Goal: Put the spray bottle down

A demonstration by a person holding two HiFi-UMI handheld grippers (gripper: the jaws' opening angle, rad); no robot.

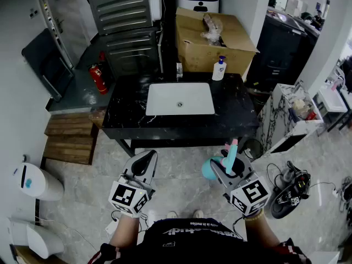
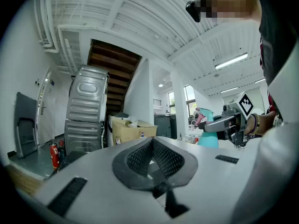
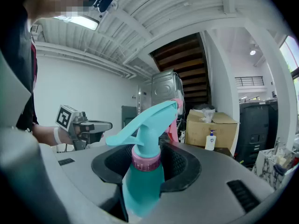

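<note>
Teal spray bottle [image 3: 142,181] w/ pink collar, upright, held aloft.

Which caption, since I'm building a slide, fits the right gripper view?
Right gripper clamps a teal spray bottle below its pink collar, left gripper alongside, cardboard box behind.

1. White lettering across the person's dark shirt [image 1: 192,224], upside down in the head view: too blurred to read
2. Label on the pump bottle [image 1: 219,70]: too small to read
3. Cubes on the left gripper [image 1: 147,157] and right gripper [image 1: 224,168]: black-and-white square code patterns, no legible letters
</note>
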